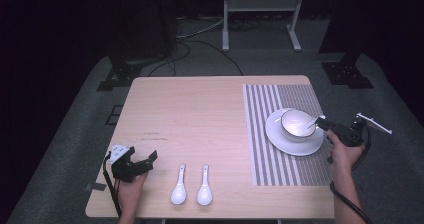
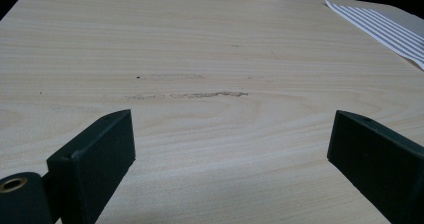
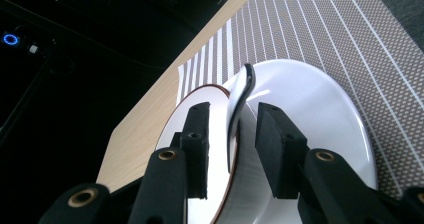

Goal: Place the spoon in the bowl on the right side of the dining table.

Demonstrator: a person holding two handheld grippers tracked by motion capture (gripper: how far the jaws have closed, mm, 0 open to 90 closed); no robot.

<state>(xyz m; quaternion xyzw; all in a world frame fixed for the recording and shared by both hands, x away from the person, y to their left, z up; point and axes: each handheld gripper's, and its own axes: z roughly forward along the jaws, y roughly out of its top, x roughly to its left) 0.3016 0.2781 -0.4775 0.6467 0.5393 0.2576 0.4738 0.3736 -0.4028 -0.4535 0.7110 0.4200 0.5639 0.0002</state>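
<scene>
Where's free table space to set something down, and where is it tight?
Widest bare patch: the table from its left edge to the striped mat, beyond the two spoons. A smaller one lies between the spoons and the mat. Crowded: the mat's right half, where plate, bowl and right gripper meet. The left gripper fills the near-left corner.

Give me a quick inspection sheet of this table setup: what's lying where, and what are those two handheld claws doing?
Surface: pale wooden table, scuffed near its middle; striped placemat on its right side.
Job's things: white bowl on a white plate on the placemat; a spoon leans in the bowl.
Clutter: two white soup spoons side by side near the front edge.
Grippers: left gripper jaws wide apart over bare wood; right gripper jaws either side of the spoon's handle, not pressing it.
Cables: one trails from each gripper; more on the floor behind.
Surroundings: dark room, grey floor, white metal frame.
</scene>
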